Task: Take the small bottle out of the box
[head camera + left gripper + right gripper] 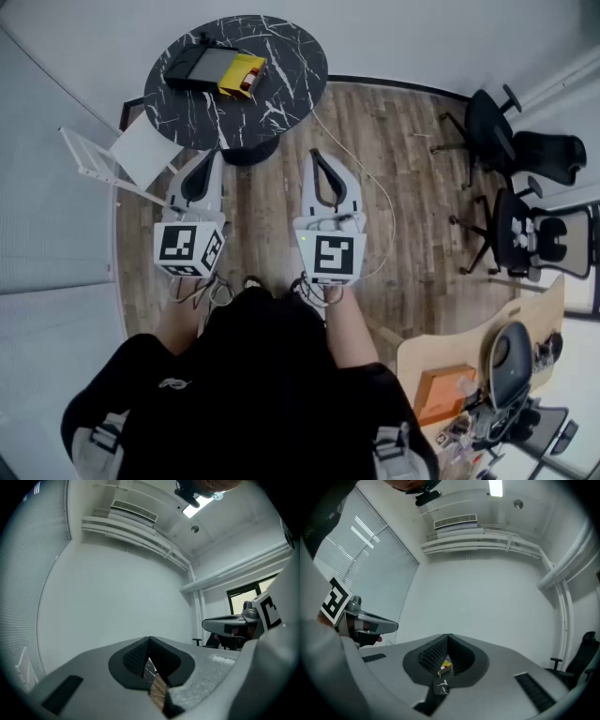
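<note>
The task is only beginning: the left claw [210,159] and right claw [317,157] are hovering shut and empty, well apart from the yellow box [240,73] sitting untouched on the bench [291,56], upper left.

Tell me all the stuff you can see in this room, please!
table: one, round, black with white veins, at the top of the head view
black tray: one, on the table
yellow box: one, on the table, next to the tray
white chair: one, left of the table
office chairs: at least two, black, at the right
cable: one, white, on the floor
floor: brown wooden boards
desk: one, light wood, lower right
orange box: one, on the desk
person: one, in a black top
left gripper: white and black, shut, empty
right gripper: white and black, shut, empty
</note>
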